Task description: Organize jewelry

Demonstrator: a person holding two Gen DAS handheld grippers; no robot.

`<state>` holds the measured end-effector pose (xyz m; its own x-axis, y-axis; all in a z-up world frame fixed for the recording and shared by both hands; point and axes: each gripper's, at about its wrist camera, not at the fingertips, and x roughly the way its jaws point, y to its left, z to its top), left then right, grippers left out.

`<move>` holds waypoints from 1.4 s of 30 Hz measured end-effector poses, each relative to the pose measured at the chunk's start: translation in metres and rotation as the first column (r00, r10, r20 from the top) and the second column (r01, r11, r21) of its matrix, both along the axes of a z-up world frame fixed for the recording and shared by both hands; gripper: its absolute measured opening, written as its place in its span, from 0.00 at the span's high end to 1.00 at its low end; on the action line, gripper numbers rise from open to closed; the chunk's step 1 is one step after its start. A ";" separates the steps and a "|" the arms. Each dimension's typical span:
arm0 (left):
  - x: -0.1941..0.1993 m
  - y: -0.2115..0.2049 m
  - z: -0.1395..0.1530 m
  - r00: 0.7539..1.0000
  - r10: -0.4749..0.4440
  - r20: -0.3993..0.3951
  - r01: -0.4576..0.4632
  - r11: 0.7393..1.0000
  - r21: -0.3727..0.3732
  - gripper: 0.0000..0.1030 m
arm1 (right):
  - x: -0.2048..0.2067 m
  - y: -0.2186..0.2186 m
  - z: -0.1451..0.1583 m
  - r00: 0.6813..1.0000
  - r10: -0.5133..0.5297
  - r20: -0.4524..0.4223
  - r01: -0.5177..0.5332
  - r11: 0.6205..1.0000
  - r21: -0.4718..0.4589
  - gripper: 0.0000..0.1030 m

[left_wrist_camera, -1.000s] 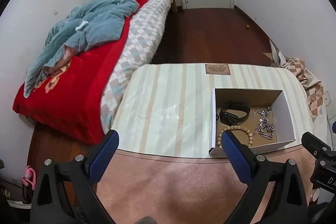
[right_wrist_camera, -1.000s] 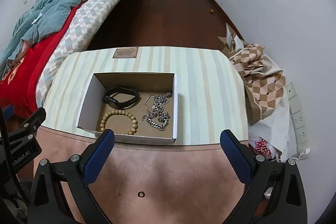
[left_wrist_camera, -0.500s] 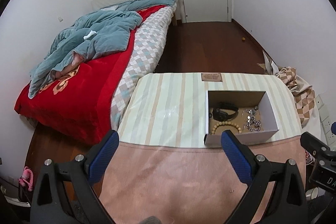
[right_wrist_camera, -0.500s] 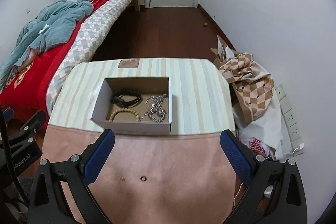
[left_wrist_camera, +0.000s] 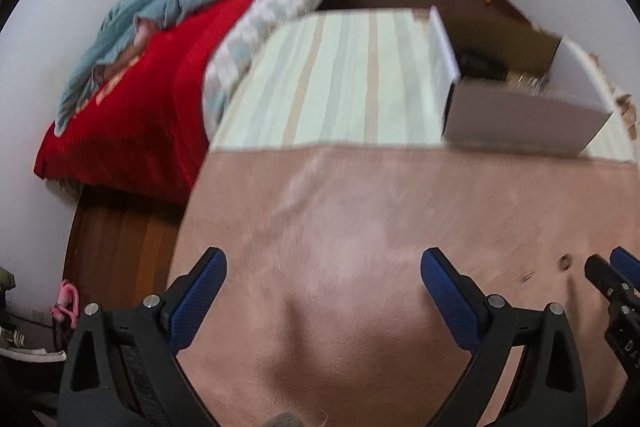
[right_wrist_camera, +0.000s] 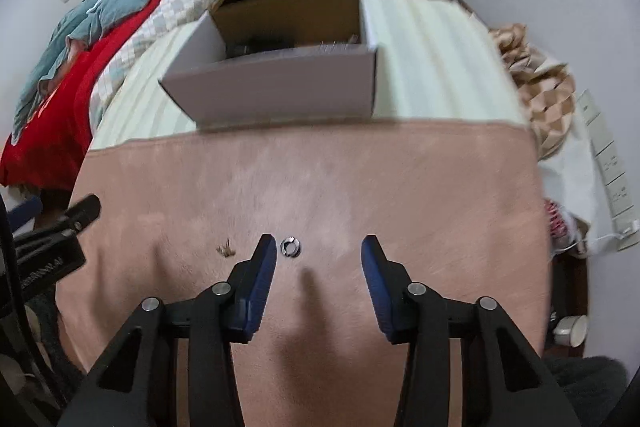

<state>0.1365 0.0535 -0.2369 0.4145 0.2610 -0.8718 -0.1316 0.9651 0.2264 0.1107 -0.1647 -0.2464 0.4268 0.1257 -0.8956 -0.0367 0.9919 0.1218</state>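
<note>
We cannot make out the contents of the box (right_wrist_camera: 276,89): its near wall hides most of the inside, and only dark and silvery smears show. Motion blurs both views. The small brown speck (right_wrist_camera: 226,249) on the pink mat (right_wrist_camera: 320,179), near its near edge, is too small to identify.

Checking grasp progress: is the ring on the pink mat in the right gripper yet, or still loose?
Loose. The ring lies flat on the pink mat, beside the left fingertip of the right gripper, whose jaws have just been closing but touch nothing.
</note>
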 end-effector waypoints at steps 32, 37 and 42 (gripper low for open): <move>-0.015 -0.120 -0.036 0.966 -0.251 -0.054 0.236 0.951 -0.201 0.30 | -0.016 -0.063 -0.021 0.990 -0.129 0.047 0.131 0.991 -0.032 0.89; -0.023 -0.129 -0.037 0.964 -0.260 -0.055 0.245 0.950 -0.191 0.30 | -0.014 -0.063 -0.021 0.989 -0.136 0.054 0.138 0.990 -0.022 0.89; -0.014 -0.120 -0.039 0.962 -0.269 -0.044 0.256 0.947 -0.195 0.41 | -0.014 -0.065 -0.022 0.988 -0.149 0.051 0.150 0.989 -0.017 0.89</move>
<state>0.1222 -0.0662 -0.2755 0.3841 -0.0178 -0.9231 0.1417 0.9891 0.0399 0.0965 -0.2299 -0.2688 0.4836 0.0385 -0.8745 0.1065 0.9890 0.1024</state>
